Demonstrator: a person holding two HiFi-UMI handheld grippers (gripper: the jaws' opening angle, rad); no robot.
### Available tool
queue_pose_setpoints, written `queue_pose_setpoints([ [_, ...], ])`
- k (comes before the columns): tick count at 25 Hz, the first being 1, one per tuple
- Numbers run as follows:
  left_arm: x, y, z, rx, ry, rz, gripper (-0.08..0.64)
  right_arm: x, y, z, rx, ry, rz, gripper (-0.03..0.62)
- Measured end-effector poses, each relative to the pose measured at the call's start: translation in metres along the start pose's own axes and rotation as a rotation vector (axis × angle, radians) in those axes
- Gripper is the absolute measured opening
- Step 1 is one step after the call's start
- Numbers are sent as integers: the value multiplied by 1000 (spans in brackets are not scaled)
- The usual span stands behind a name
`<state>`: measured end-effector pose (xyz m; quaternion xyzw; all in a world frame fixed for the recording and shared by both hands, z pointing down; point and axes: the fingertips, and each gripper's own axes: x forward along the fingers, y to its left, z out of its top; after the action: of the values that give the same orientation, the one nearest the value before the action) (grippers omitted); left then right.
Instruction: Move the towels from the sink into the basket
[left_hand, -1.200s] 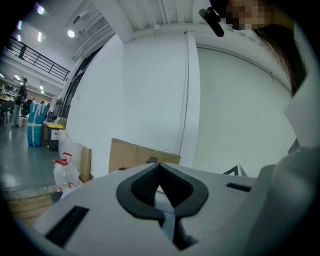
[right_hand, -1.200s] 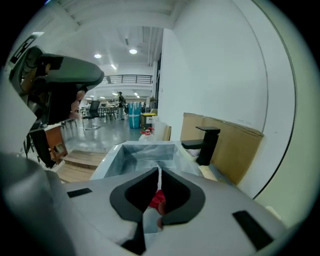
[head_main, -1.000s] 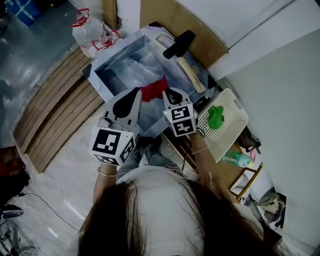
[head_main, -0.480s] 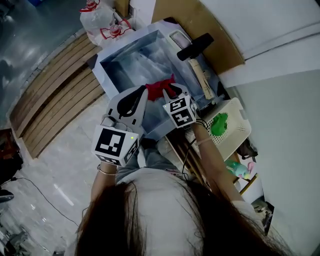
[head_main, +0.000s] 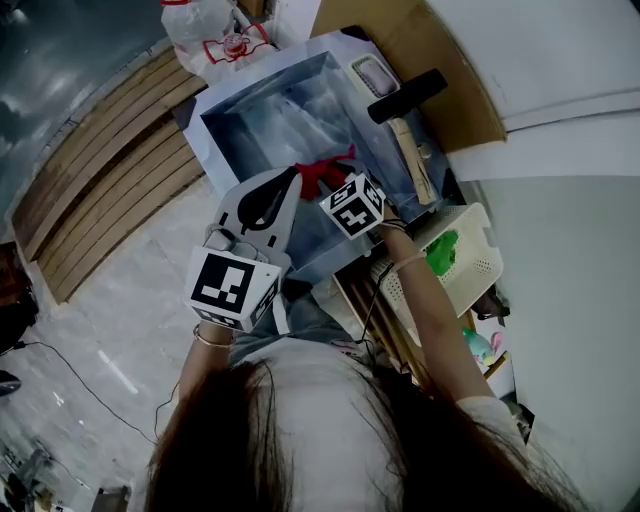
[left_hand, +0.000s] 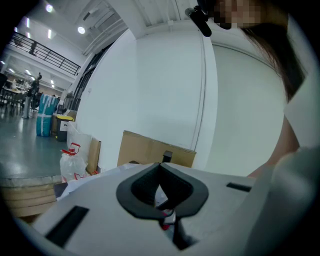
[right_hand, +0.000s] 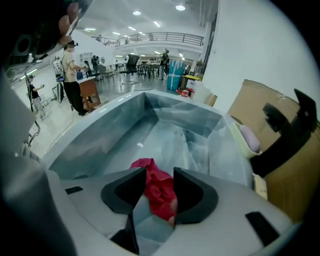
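Note:
A crumpled red towel (head_main: 325, 172) lies on the bottom of the steel sink (head_main: 248, 128), near its front wall. My right gripper (head_main: 338, 188) points steeply down over it. In the right gripper view its jaws have just been opening and stand apart, with the red towel (right_hand: 156, 192) between them and not pressed. My left gripper (head_main: 285, 182) hovers beside it at the sink's front edge, its tips together (left_hand: 160, 167) and nothing held. A white perforated basket (head_main: 470, 275) to the right holds a green towel (head_main: 441, 251).
A black tap (head_main: 406, 96) and a soap dish (head_main: 371, 75) sit at the sink's back edge (right_hand: 240, 150). A wooden-handled brush (head_main: 412, 158) lies on the right rim. Cardboard (head_main: 455, 60) leans on the wall. Wooden slats (head_main: 100, 170) and a plastic bag (head_main: 210, 25) lie left.
My right gripper has dropped into the sink, tilting steeply down over the red towel, and its jaws have parted. My left gripper has shifted a little towards the sink.

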<state>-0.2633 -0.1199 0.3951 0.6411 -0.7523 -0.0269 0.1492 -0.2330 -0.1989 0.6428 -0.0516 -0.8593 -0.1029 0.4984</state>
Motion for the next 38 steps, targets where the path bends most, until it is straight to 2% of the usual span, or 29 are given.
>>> queue_pose_setpoints([
  [9, 9, 20, -10, -23, 20, -12, 7, 46, 7, -27, -76, 184, 109, 234],
  [16, 9, 35, -22, -40, 43, -21, 7, 76, 8, -47, -103, 310, 156, 257],
  [28, 6, 52, -34, -53, 55, -41, 6, 98, 9, -60, -13, 410, 221, 265],
  [31, 6, 52, -35, -48, 53, -52, 8, 99, 11, -60, -22, 417, 226, 229],
  [34, 5, 50, -34, -44, 51, -66, 6, 97, 13, -60, -38, 420, 209, 127],
  [38, 2, 48, -31, -33, 51, -88, 8, 96, 15, -58, 6, 410, 175, 98],
])
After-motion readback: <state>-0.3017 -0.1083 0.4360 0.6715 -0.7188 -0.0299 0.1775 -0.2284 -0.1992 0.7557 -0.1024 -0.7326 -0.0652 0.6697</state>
